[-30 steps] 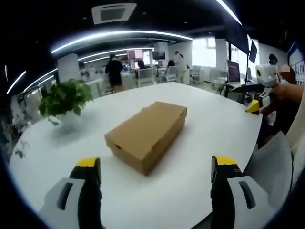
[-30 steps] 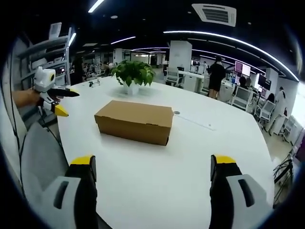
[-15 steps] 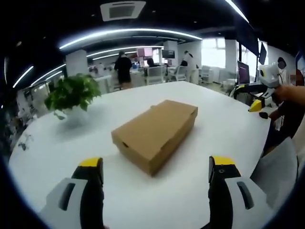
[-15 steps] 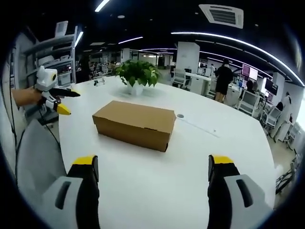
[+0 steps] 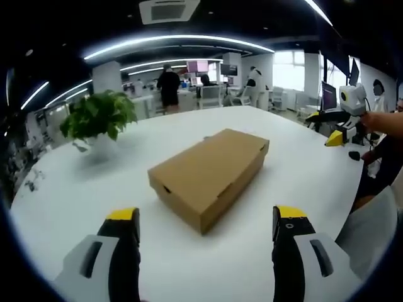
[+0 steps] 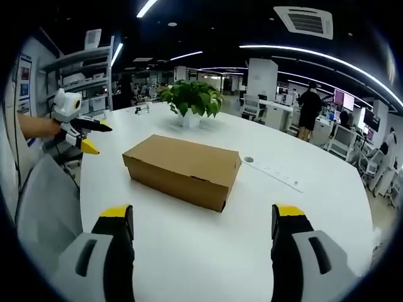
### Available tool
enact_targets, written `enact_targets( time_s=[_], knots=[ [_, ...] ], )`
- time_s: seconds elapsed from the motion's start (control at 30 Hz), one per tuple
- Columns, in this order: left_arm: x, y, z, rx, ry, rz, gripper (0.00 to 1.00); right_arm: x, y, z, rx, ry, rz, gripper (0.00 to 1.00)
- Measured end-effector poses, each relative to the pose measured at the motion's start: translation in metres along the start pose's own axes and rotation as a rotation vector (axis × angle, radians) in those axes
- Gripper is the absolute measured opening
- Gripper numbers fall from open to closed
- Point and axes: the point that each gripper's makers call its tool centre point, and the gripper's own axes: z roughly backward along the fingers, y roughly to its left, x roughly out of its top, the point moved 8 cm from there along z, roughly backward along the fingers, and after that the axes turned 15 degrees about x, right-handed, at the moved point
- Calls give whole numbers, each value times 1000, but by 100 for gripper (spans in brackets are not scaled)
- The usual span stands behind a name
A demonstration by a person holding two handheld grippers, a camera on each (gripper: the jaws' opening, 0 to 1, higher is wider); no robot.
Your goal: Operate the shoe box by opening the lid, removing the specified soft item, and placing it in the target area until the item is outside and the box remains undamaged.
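Closed shoe box (image 6: 184,170) beyond spread claw (image 6: 201,221)

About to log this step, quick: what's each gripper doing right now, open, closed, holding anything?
Left gripper: open, holding nothing, short of the closed shoe box.
Right gripper: open, holding nothing, short of the box.

Place: open-plan office.
Desk: large white round desk (image 6: 315,207), near.
Ceiling: dark, with long light strips (image 5: 176,41) and a cassette air vent (image 6: 306,19).
Far: rows of workstations with monitors (image 5: 197,66) and office chairs (image 5: 210,96); people standing.
Left: metal shelving (image 6: 88,75).
Greenery: potted plant (image 6: 191,100) on desk.
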Motion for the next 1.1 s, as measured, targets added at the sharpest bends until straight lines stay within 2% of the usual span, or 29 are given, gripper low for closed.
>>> enact_targets(
  time_s=[0.4,0.93,1.1],
  knots=[
    [-4,-9,-19,23,32,-14,85,-2,-25,-23,72,54,52,84],
    [-18,-10,-49,36,64,-18,74,0,-46,-65,192,85,145,75],
    [-20,-11,-58,51,72,-19,72,-3,-54,-77,204,96,149,71]
  ],
)
